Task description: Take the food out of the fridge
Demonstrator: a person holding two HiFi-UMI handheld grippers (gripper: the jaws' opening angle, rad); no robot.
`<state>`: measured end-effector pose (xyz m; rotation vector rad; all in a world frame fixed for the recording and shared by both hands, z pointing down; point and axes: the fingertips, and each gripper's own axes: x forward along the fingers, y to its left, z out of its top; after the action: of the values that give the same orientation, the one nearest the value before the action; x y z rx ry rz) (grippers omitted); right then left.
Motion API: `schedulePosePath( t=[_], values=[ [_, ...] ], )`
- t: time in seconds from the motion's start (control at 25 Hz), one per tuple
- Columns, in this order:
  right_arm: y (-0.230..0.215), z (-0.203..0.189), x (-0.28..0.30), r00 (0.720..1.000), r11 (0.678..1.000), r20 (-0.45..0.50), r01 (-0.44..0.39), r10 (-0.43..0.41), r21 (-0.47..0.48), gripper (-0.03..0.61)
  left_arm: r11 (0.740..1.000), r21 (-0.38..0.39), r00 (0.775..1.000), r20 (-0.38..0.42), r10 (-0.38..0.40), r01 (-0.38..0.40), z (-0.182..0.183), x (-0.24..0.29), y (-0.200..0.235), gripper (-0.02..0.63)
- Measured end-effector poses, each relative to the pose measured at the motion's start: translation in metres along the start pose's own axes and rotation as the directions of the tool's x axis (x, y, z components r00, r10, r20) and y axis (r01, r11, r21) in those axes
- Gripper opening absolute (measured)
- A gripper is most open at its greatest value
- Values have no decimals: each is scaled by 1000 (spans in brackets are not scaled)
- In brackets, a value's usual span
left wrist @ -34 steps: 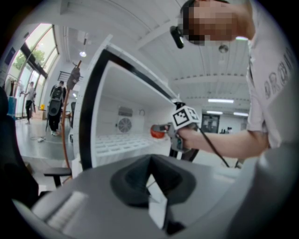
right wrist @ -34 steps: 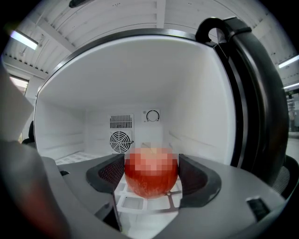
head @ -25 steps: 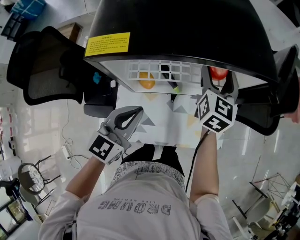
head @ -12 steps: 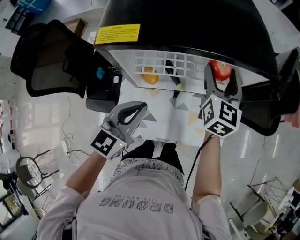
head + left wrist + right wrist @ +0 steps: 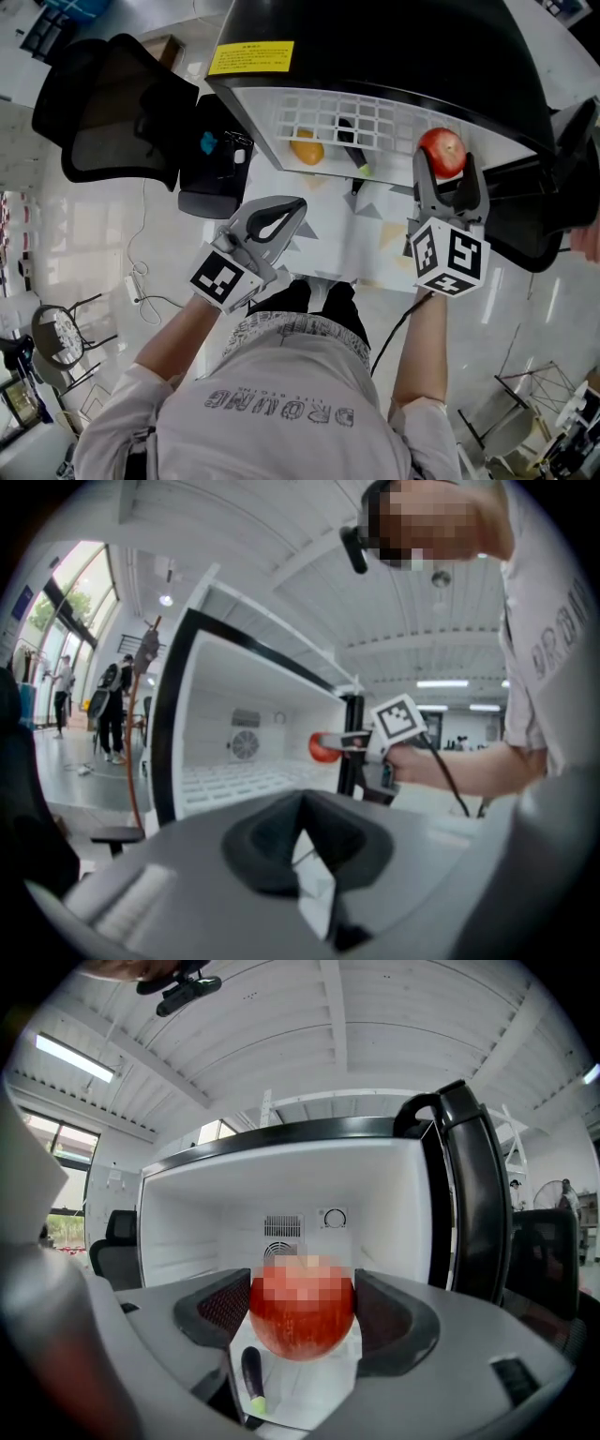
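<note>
Right tool [image 5: 446,171] tight on apple [image 5: 442,147]; left tool [image 5: 293,204] together; eggplant [image 5: 349,143], green end toward person [image 5: 281,403].

**Head view:** taken from above the person's head, aimed steeply down past the shoulders onto the open fridge [image 5: 375,56].

**Left gripper view:** mounted on the left hand-held gripper [image 5: 298,203], set low, facing sideways across the fridge mouth toward the right hand-held gripper [image 5: 333,744] at middle range.

**Right gripper view:** aimed straight into the fridge interior, very close behind the apple [image 5: 301,1305].

Shared across all three: the apple and the white interior.

Shared by head and right gripper views only: the eggplant [image 5: 349,141].
</note>
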<state>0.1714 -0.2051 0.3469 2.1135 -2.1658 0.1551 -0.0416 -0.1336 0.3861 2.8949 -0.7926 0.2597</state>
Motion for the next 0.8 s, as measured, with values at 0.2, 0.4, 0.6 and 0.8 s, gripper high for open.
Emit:
schedulePosePath(
  t=[0.2,0.4,0.6,0.8],
  values=[
    [4,2,-19,999,999,7,-40,40,-6,318,1000,9,1000,18,6,-6,8,1,-3,6],
    [7,0,-35,997,997,2,-72,72,-11,318,1000,13,999,34,14,-14,15,2,-6,6],
    [8,-12,-48,995,996,-19,-94,94,-4,318,1000,18,999,44,19,-20,20,3,-6,6],
    [5,-23,-65,993,994,-37,-113,113,6,318,999,19,998,49,25,-26,23,4,-6,6]
  ],
)
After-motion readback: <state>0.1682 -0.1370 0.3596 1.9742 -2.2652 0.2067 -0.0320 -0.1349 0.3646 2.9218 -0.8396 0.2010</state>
